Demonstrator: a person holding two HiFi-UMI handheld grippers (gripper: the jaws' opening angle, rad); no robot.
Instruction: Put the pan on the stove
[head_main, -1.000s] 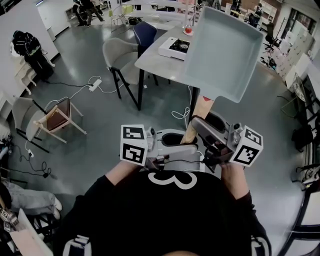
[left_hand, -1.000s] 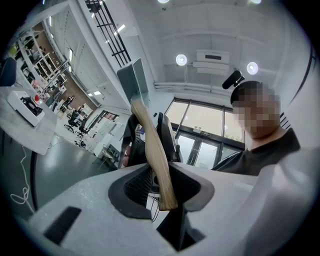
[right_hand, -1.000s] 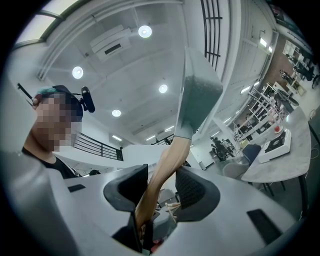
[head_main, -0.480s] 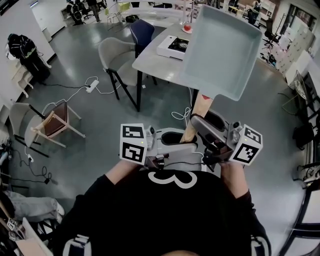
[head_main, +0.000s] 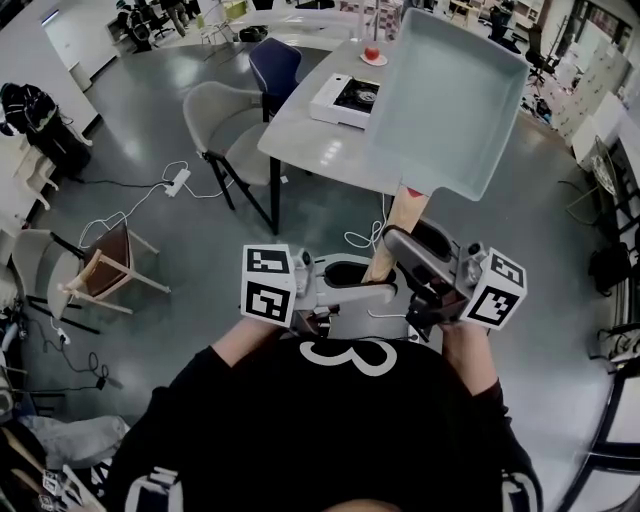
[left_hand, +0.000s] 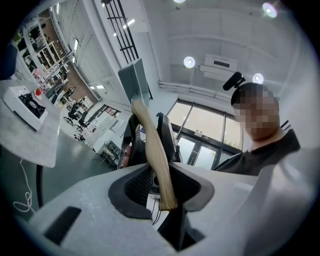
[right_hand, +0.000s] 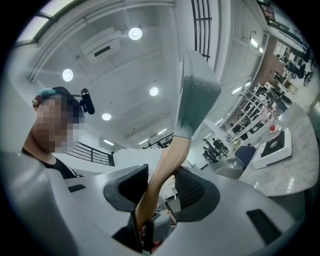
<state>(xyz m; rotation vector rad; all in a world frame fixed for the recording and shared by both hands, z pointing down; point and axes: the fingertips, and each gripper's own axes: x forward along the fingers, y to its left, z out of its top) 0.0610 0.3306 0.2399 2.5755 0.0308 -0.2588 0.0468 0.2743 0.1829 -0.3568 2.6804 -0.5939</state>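
Right gripper (right_hand: 160, 186) around pan handle (right_hand: 169, 157)

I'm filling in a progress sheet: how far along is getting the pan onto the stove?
Done: the pan is off any surface, held up by its wooden handle, with the left gripper and right gripper both clamped on it. In hand: carrying it, with the table ahead. Left: lowering it onto the stove, which has nothing on its burner.

Matt pale-grey pan (head_main: 450, 100) with smooth wooden handle (head_main: 385, 255); glossy grey floor (head_main: 200, 260).
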